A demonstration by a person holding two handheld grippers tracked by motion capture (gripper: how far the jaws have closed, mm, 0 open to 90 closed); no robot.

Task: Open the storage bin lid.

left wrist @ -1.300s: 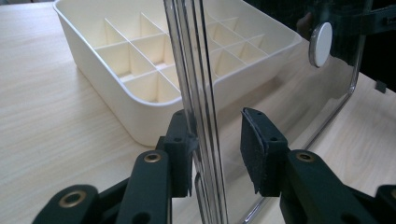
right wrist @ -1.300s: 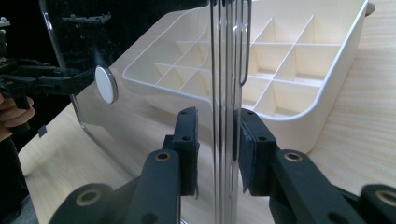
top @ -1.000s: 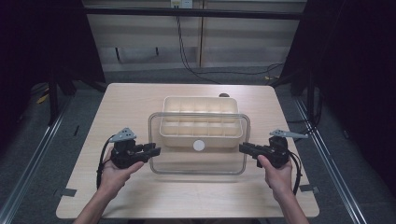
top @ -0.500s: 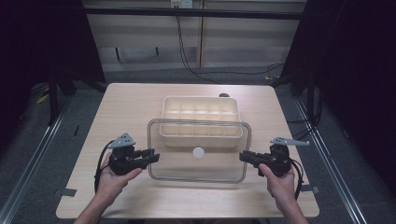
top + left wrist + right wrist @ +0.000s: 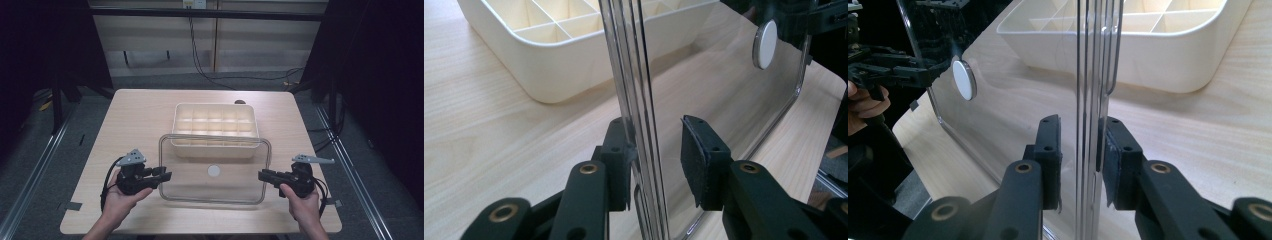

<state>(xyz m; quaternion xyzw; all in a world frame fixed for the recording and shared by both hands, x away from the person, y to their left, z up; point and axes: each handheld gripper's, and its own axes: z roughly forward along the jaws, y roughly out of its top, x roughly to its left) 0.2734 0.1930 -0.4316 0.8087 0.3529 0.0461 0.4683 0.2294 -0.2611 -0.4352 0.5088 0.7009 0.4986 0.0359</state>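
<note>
Lid held by both ends, near side of the compartment box

High view: the clear lid hangs level, its far edge over the box's near wall, left gripper and right gripper clamped on its short ends. Left gripper view: the rim sits between the pads, one pad looking slightly off it. Right gripper view: both pads pinch the rim. Likely mid-carry; next, keeping it level while lining it up with the box

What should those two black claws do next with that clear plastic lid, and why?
Probably keep drawing the clear plastic lid toward the person, then lower it. The left gripper and right gripper clamp its short edges, but its far edge overlaps the cream compartment box rather than sitting over the wooden table.
</note>
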